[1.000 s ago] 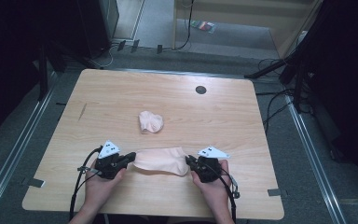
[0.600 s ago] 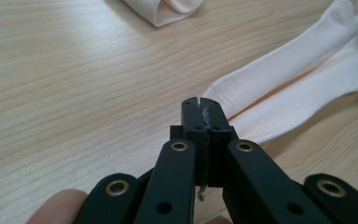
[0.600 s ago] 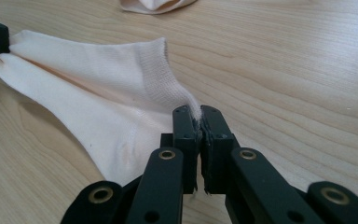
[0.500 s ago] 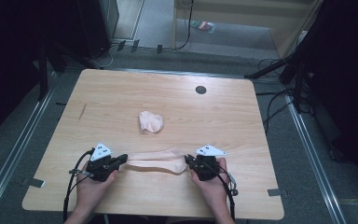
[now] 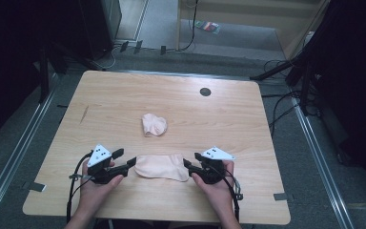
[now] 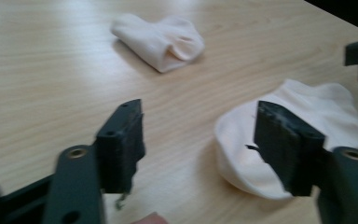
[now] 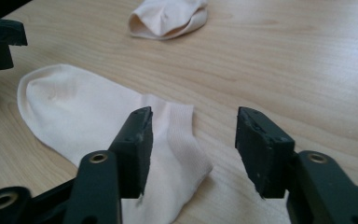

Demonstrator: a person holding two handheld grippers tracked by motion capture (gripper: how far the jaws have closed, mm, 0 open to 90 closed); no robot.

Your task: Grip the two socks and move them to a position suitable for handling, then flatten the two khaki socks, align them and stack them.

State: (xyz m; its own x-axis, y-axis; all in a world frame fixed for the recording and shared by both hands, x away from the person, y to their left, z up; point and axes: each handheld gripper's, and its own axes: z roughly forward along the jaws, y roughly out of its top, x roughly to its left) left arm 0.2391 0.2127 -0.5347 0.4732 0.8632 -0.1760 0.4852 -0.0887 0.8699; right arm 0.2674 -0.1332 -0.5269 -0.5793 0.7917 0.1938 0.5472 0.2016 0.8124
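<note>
Flat sock point(image 5: 161, 166) lies on surface point(image 5: 248, 129) btwn both hand-held grippers, left point(image 5: 129, 163) & right point(image 5: 188, 165), each w/ jaws spread at one sock end, holding nothing, prob. to leave it laid out flat; folded sock point(image 5: 153, 124) sits apart behind.

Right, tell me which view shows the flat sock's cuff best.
The right gripper view: the ribbed cuff of the flat sock lies close, between the open jaws. The left gripper view shows the sock's rounded toe end instead. The high view shows the whole sock, too small for cuff detail.
</note>
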